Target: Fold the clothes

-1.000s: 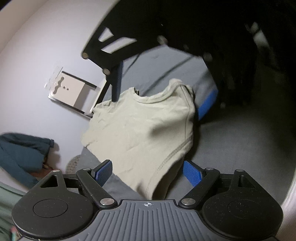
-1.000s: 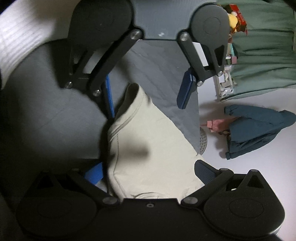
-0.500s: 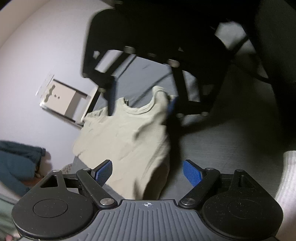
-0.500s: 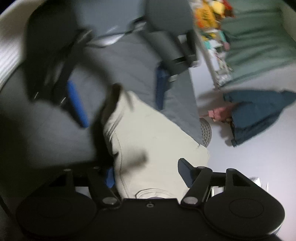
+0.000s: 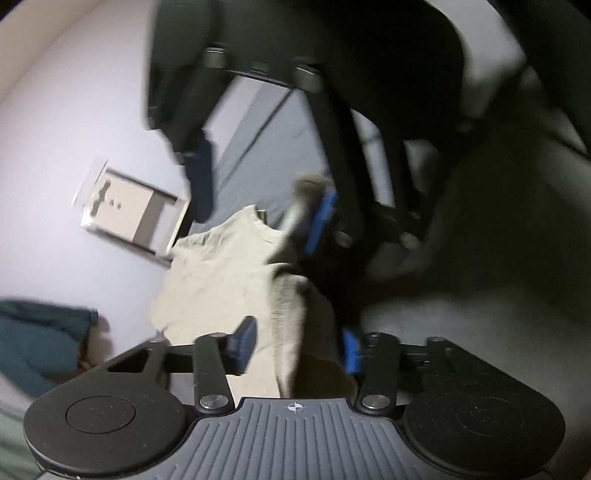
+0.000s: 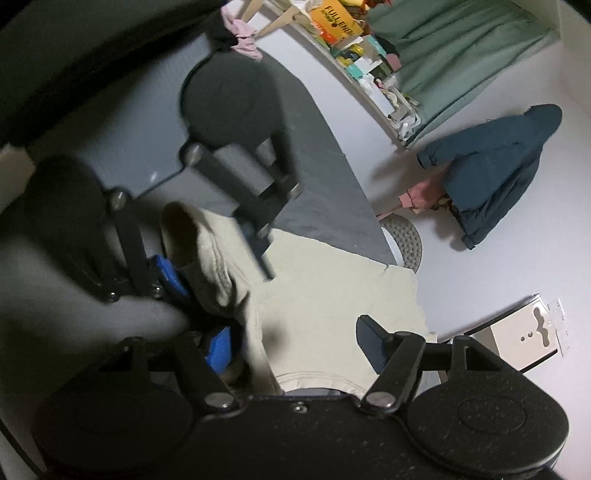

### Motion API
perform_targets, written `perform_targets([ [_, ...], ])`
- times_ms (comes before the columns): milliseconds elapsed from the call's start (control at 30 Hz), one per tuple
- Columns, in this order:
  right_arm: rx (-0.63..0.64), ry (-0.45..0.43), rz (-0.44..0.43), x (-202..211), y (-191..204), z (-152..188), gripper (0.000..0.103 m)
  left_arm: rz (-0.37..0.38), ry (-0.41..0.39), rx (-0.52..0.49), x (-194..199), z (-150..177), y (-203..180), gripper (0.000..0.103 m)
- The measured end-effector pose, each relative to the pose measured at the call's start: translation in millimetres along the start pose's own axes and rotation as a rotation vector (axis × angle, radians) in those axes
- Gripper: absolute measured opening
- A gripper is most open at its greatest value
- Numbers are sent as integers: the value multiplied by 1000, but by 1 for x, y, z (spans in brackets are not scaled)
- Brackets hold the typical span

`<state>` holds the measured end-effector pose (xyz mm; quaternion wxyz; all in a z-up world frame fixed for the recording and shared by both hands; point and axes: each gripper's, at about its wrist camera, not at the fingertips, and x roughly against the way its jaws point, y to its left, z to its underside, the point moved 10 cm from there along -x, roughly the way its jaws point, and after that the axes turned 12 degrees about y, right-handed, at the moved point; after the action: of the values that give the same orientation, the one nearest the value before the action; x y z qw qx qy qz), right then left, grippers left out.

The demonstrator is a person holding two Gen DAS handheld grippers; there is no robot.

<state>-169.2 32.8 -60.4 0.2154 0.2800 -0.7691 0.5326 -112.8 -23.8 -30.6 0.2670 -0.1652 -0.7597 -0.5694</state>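
A: Left gripper (image 5: 295,345) state?
B: Jaws part-open, a raised fold of the beige shirt (image 5: 221,273) between the pads; grip unclear, cannot tell.
A: Right gripper (image 6: 295,345)?
B: Jaws wide, shirt collar between them, nothing pinched. Shirt lies on the grey mat (image 6: 325,184).
A: Any writing?
B: Yellow box (image 6: 334,18) far ahead of the right jaws reads "FULL ENER…", rest cut off. Blue jacket (image 6: 495,166) on the floor.

Two grippers (image 5: 297,347) (image 6: 295,345); one beige shirt (image 5: 221,273); one blue jacket (image 6: 495,173); one grey mat (image 6: 325,177).
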Motion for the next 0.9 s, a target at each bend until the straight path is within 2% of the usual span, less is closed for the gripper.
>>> perform_targets([
  [67, -12, -5, -1, 3, -3, 0, 69, -10, -8, -43, -1, 0, -6, 30],
  [100, -18, -6, -1, 4, -5, 0, 70, -17, -17, -45, 0, 0, -7, 21],
  [167, -22, -6, -5, 4, -8, 0, 73, -11, -21, 21, 1, 1, 2, 10],
  [267, -2, -14, -15, 1, -9, -1, 84, 26, -3, 168, -2, 5, 24, 9],
  [333, 34, -27, -12, 1, -5, -4, 95, 77, 3, 269, -5, 9, 40, 9],
  [367, 52, -31, -10, 1, -2, -5, 97, 107, 2, 316, -5, 10, 46, 9],
  [467, 116, -15, 23, -3, 15, -6, 97, 191, -8, 456, -4, 12, 66, 9],
  [533, 166, -2, 86, -10, 21, -9, 97, 236, -17, 528, -3, 14, 78, 9],
  [600, 220, -3, 175, -14, 24, -13, 97, 257, -26, 557, -1, 14, 83, 9],
  [667, 222, -5, 232, -16, 19, -16, 96, 265, -31, 557, 0, 15, 86, 9],
  [700, 217, -6, 258, -16, 15, -18, 91, 270, -32, 549, -1, 10, 86, 9],
  [767, 183, 3, 263, -16, 8, -19, 71, 274, -36, 529, 2, 7, 84, 10],
  [833, 124, 13, 222, -15, 0, -18, 38, 272, -33, 510, 0, 13, 83, 10],
  [900, 58, 16, 171, -12, -7, -17, 29, 248, -24, 486, 4, 12, 78, 10],
])
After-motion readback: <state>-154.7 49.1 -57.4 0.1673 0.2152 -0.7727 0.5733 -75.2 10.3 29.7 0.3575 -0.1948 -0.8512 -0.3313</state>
